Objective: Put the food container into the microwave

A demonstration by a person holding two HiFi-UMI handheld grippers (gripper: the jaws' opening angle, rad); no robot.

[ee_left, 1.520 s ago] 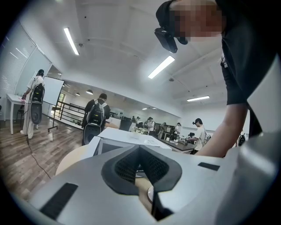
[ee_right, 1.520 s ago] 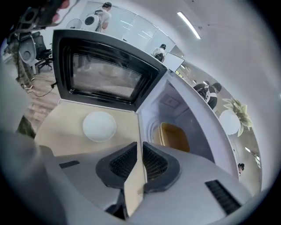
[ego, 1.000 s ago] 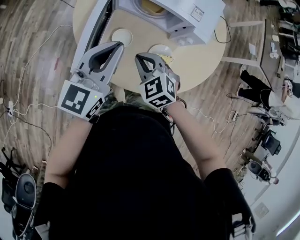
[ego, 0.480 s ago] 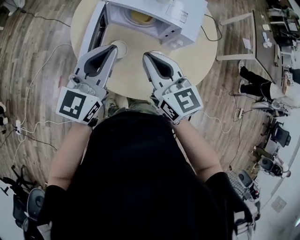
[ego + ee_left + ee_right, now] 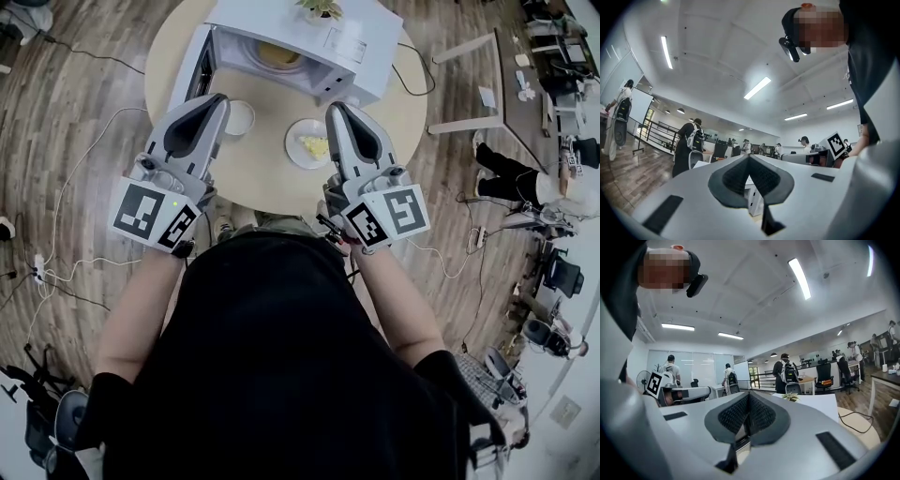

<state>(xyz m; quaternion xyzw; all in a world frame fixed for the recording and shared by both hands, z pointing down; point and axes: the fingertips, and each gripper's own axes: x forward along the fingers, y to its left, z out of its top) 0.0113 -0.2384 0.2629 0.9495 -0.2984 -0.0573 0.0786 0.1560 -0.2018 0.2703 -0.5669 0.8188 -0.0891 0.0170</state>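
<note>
Two grippers low over round table [image 5: 394, 112], head view. food container [image 5: 309, 143], shallow white dish with yellow food inside, sits on table between left gripper [image 5: 219, 97] and right gripper [image 5: 335, 107], just in front of microwave [image 5: 281, 23]; door open, yellowish inside. Second white round item [image 5: 240, 117] beside left tip, contents unclear. Dish likely light, stiff, slick: take by rim, keep level. Left gripper view: jaws pressed together, nothing between. Right gripper view: same, closed, empty.
</note>
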